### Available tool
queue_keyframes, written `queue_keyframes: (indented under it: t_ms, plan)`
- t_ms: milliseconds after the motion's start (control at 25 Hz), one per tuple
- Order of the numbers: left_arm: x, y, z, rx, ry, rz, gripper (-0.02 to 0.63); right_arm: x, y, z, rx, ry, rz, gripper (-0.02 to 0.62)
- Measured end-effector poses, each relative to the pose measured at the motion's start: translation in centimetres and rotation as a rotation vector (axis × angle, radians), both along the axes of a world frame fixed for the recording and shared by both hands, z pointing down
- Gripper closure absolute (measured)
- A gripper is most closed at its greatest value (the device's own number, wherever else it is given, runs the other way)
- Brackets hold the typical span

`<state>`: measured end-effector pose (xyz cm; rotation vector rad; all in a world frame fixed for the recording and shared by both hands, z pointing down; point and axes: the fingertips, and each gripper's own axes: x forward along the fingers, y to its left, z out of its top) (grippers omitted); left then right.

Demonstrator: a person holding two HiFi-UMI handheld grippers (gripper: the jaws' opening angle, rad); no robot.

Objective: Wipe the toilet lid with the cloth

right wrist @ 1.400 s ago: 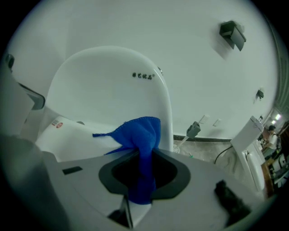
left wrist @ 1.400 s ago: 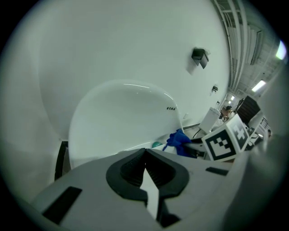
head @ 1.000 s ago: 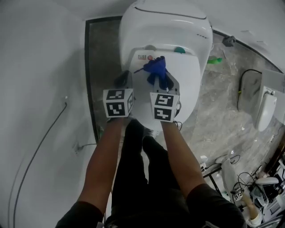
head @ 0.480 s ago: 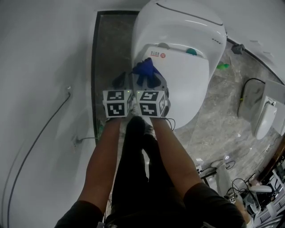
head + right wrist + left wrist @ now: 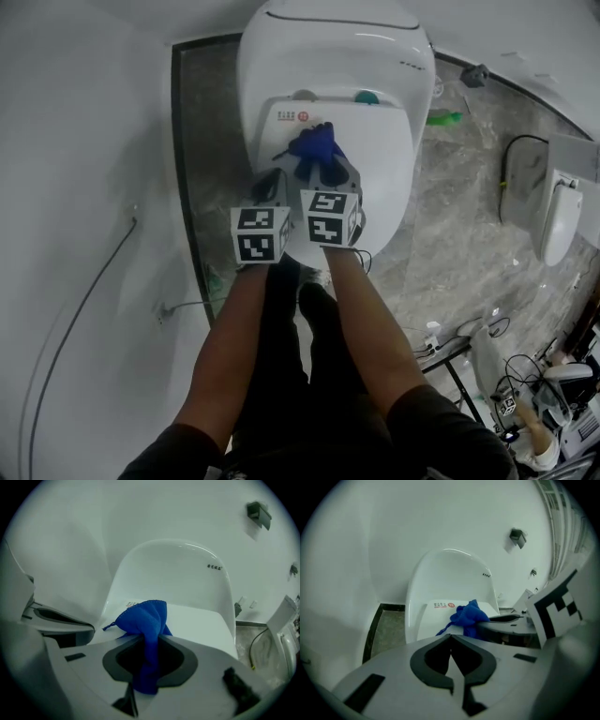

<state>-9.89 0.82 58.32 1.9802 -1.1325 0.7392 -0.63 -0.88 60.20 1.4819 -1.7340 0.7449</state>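
The white toilet lid [image 5: 375, 169] is closed, seen from above in the head view. A bunched blue cloth [image 5: 314, 150] rests on the lid's left half, and my right gripper [image 5: 323, 171] is shut on it. In the right gripper view the cloth [image 5: 147, 618] runs down between the jaws of that gripper [image 5: 150, 641], over the lid [image 5: 201, 625]. My left gripper [image 5: 272, 183] hovers close beside it at the lid's left edge, shut and empty. In the left gripper view its closed tips [image 5: 451, 637] point at the lid [image 5: 431, 623], with the cloth [image 5: 469, 616] just to the right.
The toilet's rounded back [image 5: 328, 47] stands against the wall. A dark floor strip [image 5: 202, 141] runs along the toilet's left. On the grey marble floor [image 5: 459, 225] lie a green object [image 5: 446, 118], a white fixture [image 5: 558, 225] and tangled cables [image 5: 525, 375]. The person's legs stand below the lid.
The right gripper dragged the cloth to the lid's left edge, then back toward the lid's middle. The left gripper stayed shut alongside it throughout.
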Motion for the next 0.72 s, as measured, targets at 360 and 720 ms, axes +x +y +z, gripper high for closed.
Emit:
queue_keyframes:
  t_ms: [360,720]
  plan:
    - [5.7,1.6,0.1,-0.037,0.003,0.066,0.594,10.1,2.4,0.2,0.024,0.06,0.129,0.525]
    - [7.7,1.3,0.1,-0.035,0.013,0.083,0.594,20.0,5.7,1.4,-0.01,0.125,0.261,0.525]
